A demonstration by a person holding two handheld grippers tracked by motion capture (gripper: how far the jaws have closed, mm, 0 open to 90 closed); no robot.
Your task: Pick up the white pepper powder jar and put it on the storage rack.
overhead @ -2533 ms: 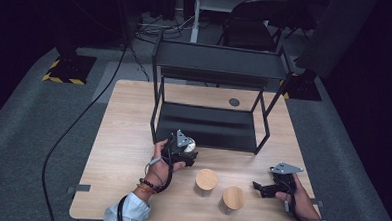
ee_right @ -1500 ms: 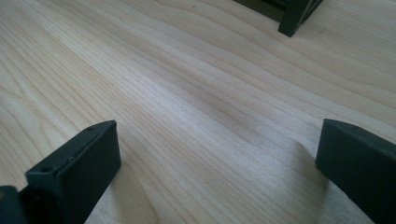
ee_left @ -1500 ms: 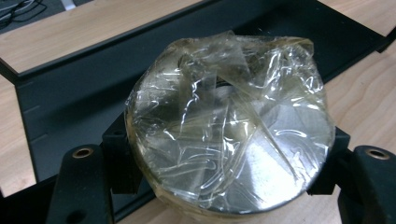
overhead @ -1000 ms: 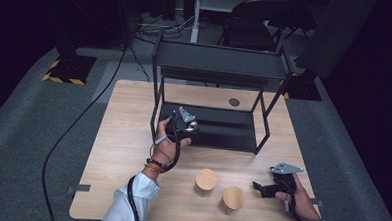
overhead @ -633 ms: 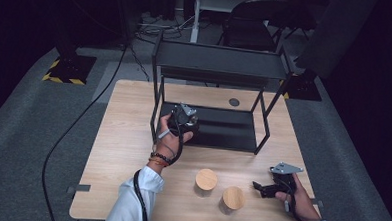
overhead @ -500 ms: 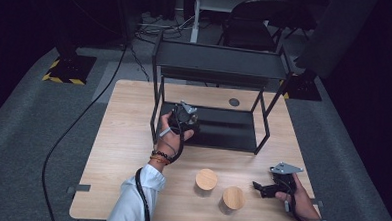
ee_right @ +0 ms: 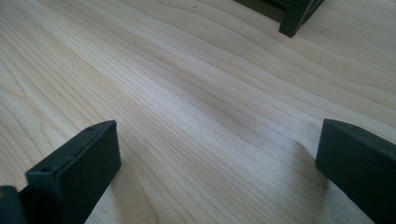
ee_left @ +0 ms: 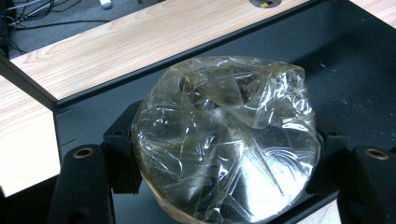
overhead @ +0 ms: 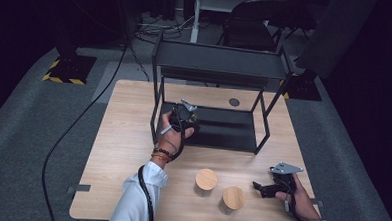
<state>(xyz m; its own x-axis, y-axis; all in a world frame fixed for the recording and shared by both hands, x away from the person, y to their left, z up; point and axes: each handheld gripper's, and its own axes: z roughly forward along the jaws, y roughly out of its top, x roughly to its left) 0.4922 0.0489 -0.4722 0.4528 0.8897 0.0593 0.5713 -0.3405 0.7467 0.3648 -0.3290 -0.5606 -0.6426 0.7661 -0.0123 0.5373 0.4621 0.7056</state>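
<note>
My left gripper [overhead: 187, 116] is shut on a round thing wrapped in crinkled clear film [ee_left: 224, 140]; the black pads [ee_left: 122, 154] press on both its sides. It hangs just over the left front part of the black rack's lower shelf [overhead: 228, 129]; I cannot tell whether it touches the shelf. My right gripper [overhead: 261, 188] rests low at the table's front right. Its jaws stand wide open over bare wood [ee_right: 219, 158], with nothing between them.
Two round wooden-topped pieces [overhead: 206, 179] [overhead: 233, 197] sit near the table's front edge between my hands. The black two-level rack [overhead: 216, 61] fills the back middle of the wooden table [overhead: 122, 137]. A cable port [overhead: 234, 102] lies behind the lower shelf.
My left hand has carried the wrapped thing away from the table's front, forward to the rack's lower shelf, and slightly down. The right gripper has stayed still.
</note>
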